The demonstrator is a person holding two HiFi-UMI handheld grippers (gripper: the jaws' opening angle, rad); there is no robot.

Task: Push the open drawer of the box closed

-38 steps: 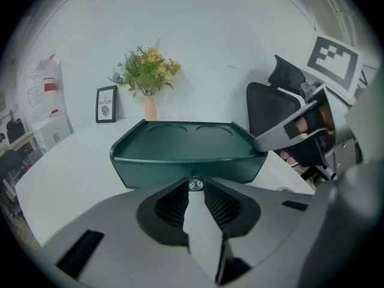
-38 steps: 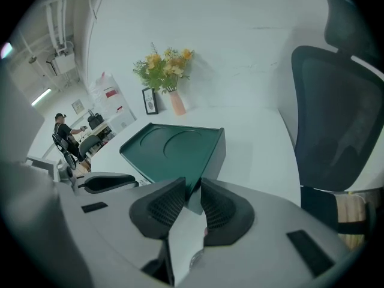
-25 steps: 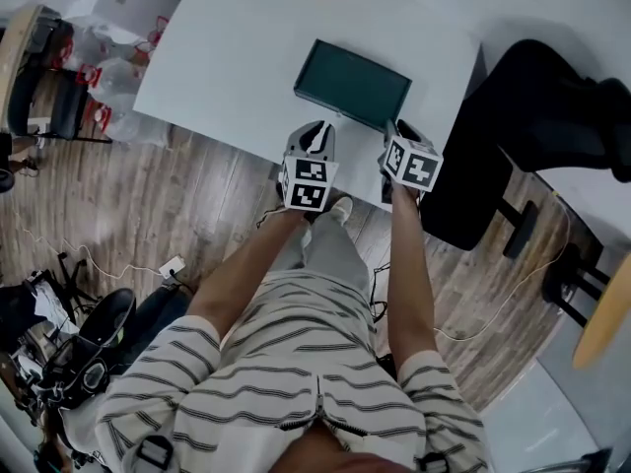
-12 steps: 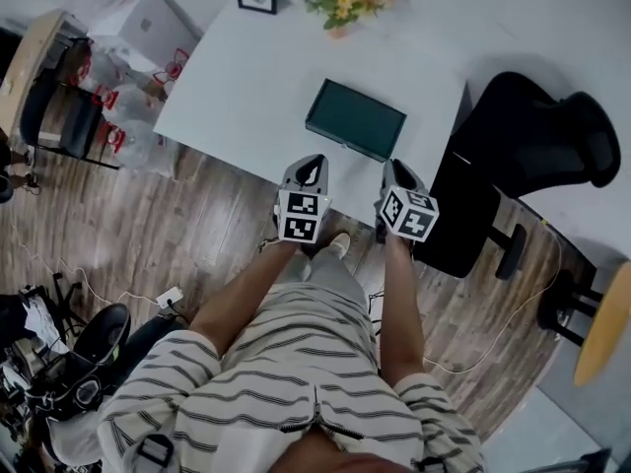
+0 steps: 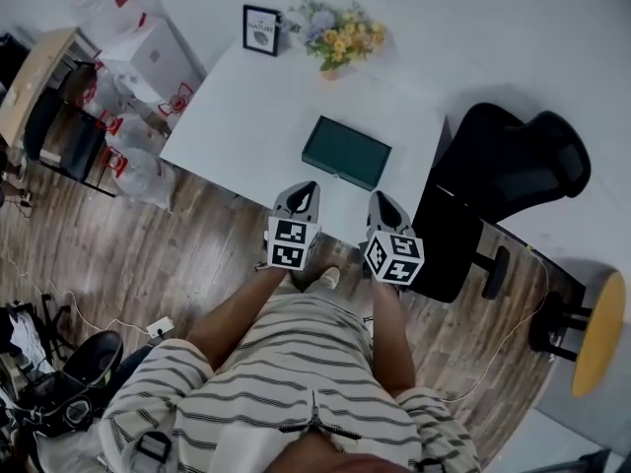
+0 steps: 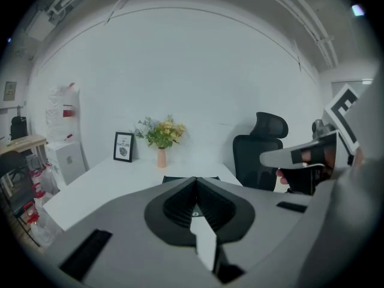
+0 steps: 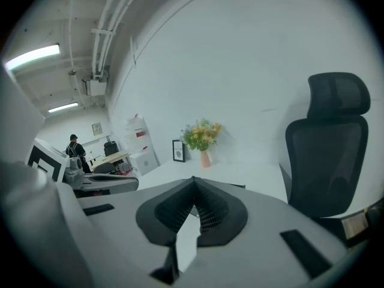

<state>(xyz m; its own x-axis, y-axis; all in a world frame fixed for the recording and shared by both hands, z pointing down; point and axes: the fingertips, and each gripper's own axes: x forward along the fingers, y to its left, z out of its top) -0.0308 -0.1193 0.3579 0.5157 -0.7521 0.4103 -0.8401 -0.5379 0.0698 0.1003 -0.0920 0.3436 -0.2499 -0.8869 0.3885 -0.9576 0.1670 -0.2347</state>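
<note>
Head view, nearest: I am looking down past a striped shirt (image 5: 296,363) and two forearms that are reaching toward the near edge of a white rectangular table (image 5: 237,116).
Left gripper: the left gripper (image 5: 308,187) is hovering at that near edge. In its own view the left gripper (image 6: 195,185) is showing its dark ribbed pads pressing together with nothing between them.
Right gripper: the right gripper (image 5: 380,199) is hovering beside it, level with it. Its own view of the right gripper (image 7: 194,183) is likewise showing the jaws meeting, empty.
Box: the flat dark green rectangular box (image 5: 346,152) is lying on the table just ahead of both sets of jaws, touching neither.
Key relation: the box's long axis is running across my reach, right end slightly nearer, so its near long side is facing the jaw tips. The box is sitting between the two grippers' lines, and I am judging both about equally near.
Drawer: I am not making out from here whether it is sticking out, or on which side.
Far end: a vase of yellow flowers (image 5: 333,39) and a small framed print (image 5: 260,30) are standing well beyond the box. A black office chair (image 5: 513,161) is standing at the table's right.
</note>
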